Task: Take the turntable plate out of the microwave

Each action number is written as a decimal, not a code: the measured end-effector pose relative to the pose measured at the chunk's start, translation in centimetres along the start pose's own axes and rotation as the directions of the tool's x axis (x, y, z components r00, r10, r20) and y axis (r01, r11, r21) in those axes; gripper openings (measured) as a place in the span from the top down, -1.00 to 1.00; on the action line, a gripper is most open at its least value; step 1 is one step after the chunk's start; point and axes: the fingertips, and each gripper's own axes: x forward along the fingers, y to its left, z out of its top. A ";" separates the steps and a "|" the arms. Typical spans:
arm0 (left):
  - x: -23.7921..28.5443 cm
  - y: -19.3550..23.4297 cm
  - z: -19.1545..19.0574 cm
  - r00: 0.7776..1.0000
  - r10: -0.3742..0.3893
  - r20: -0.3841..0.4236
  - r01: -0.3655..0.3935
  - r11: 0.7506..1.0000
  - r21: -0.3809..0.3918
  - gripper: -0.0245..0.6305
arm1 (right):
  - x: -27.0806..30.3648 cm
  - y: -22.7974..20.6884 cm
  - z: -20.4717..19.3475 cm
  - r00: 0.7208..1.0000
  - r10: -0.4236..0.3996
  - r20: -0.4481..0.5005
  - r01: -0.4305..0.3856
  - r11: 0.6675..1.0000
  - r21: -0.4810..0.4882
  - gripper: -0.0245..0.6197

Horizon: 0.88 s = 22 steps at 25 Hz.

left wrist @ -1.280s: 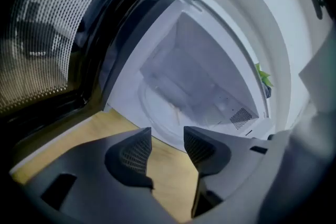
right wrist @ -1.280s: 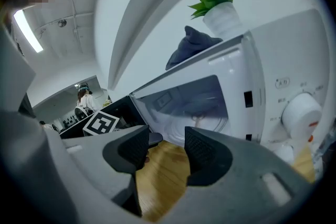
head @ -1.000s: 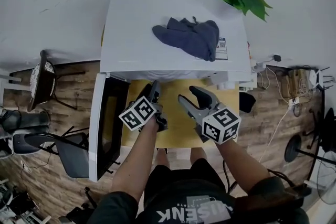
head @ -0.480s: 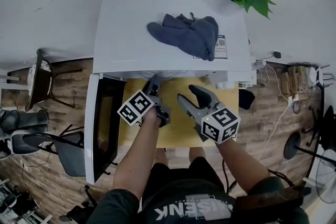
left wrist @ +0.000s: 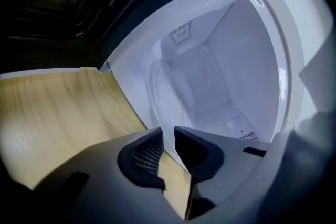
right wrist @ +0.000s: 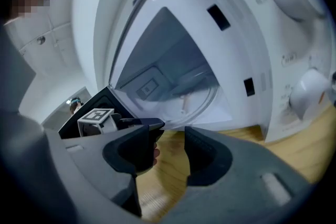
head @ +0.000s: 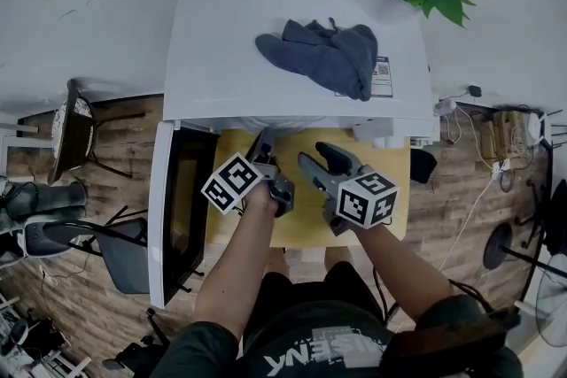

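Microwave [head: 221, 57] on the desk [head: 390, 190], door [head: 182, 217] swung open to the left. Turntable plate [right wrist: 199, 89] lies flat inside the cavity, apparently on its seat; glass is faint. Left gripper [left wrist: 168, 136] at the cavity mouth, jaws closing to a slit, nothing between them. Right gripper [right wrist: 173, 136] just beside it, jaws spread, empty. Dark cloth [head: 323, 57] on the microwave's top.

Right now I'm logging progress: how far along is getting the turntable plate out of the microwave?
Done: the door stands open. In hand: both grippers hover before the microwave; the left gripper is closing its jaws on nothing, the right gripper is open and empty. Left: the turntable plate still lies inside, so gripping and lifting it out remain.
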 end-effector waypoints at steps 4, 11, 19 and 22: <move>-0.5 0.0 -0.3 1.000 -0.009 -0.015 0.009 1.000 -0.009 0.74 | 1.0 -0.9 -0.4 1.000 -0.008 0.029 0.004 0.992 0.125 0.31; -2.4 0.5 -1.7 0.999 -0.022 -0.036 0.022 1.000 -0.014 0.75 | 3.2 -1.8 -1.2 0.998 -0.014 0.055 -0.002 0.960 0.281 0.31; -4.3 1.3 -2.8 0.998 -0.044 -0.047 0.041 0.997 -0.065 0.75 | 4.8 -3.1 -2.7 0.995 -0.050 0.091 0.006 0.900 0.436 0.31; -4.6 1.5 -2.8 0.997 -0.049 -0.052 0.046 0.997 -0.056 0.75 | 5.3 -3.4 -2.4 0.987 -0.042 0.154 -0.040 0.867 0.496 0.31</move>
